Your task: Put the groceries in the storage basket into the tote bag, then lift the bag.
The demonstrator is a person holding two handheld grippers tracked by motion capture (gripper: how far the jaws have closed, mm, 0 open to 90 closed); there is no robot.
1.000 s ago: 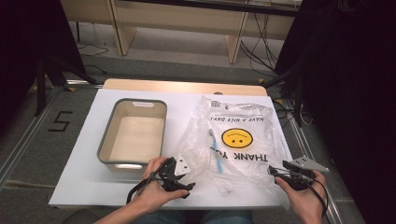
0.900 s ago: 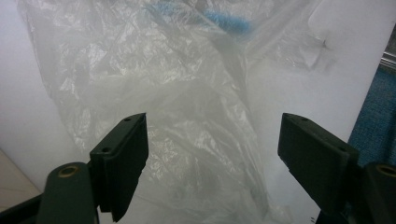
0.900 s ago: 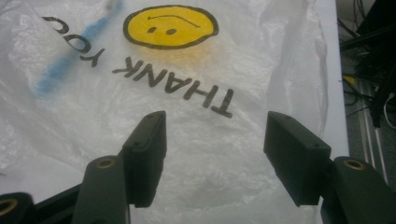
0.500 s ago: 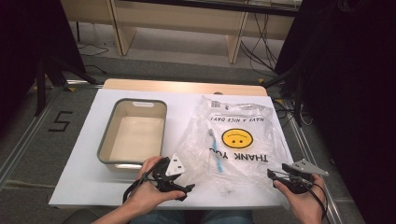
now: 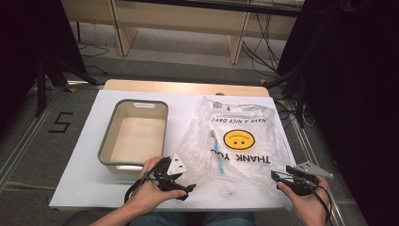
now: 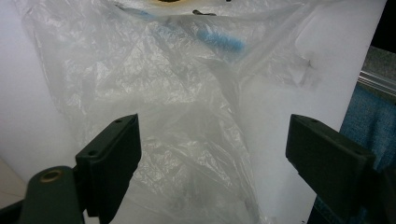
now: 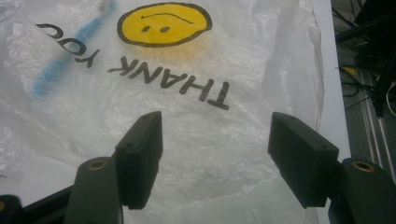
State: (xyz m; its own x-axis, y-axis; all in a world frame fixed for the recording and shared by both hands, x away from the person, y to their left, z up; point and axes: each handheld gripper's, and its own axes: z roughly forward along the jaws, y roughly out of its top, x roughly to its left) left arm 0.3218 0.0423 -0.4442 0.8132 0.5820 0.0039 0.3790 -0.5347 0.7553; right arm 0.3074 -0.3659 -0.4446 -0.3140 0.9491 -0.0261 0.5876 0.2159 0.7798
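Both forearms enter from the bottom edge of the high view. Left hand wraps its black two-jaw gripper, the left gripper, held low and angled toward the right; a cable loops back beside the wrist. Its jaws have just been opening and stand wide apart, nothing pressed between the fingers.

Right hand holds the right gripper, grey three-cornered plate on top, pointing left. Its jaws have also just been opening; the fingers stand apart, gripping nothing.
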